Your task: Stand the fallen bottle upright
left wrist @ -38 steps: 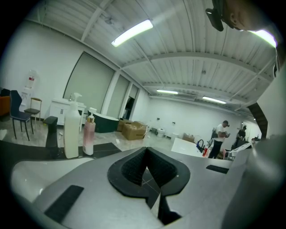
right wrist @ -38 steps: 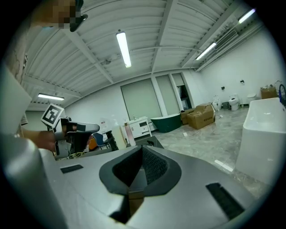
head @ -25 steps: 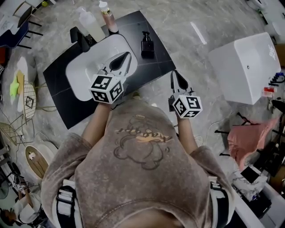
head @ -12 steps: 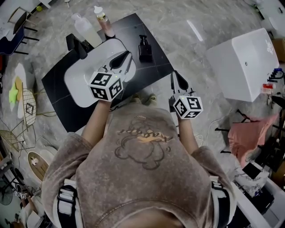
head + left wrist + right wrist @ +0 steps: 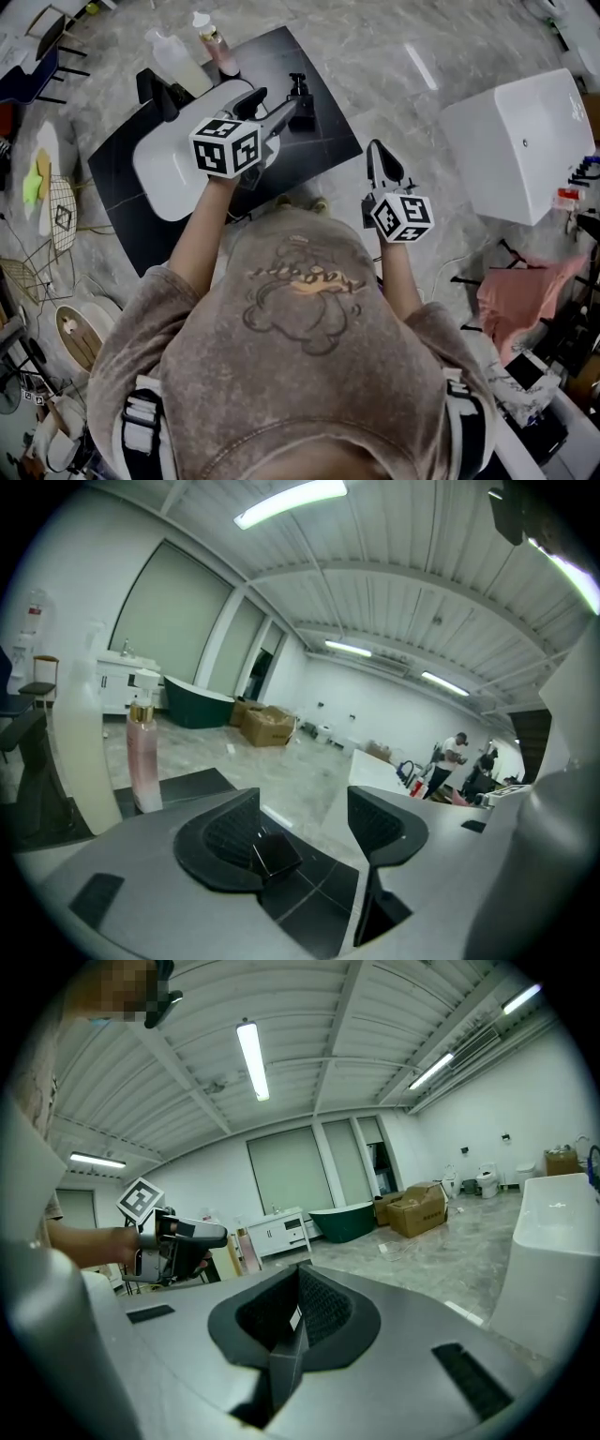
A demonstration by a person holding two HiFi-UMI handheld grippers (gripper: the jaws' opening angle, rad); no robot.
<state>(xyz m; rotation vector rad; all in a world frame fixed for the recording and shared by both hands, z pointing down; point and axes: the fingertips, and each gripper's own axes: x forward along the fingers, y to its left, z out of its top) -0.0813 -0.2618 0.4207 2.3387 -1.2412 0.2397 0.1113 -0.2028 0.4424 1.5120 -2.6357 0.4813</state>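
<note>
Black pump bottle (image 5: 302, 101) seems to lie on the counter (image 5: 323, 141), right of the sink. My left gripper (image 5: 270, 103) reaches it, jaws opening, bottle in the gap, untouched. Right gripper (image 5: 384, 161): jaws together, empty. Next, probably: clamp the body, tip upright.

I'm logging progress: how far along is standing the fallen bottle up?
Done: nothing shows yet. In hand: the left gripper reaches toward the black pump bottle on the black counter, jaws opening, bottle ahead of them, untouched. The right gripper is shut on nothing, beside the counter. Remaining: grip the bottle, stand it up.
</note>
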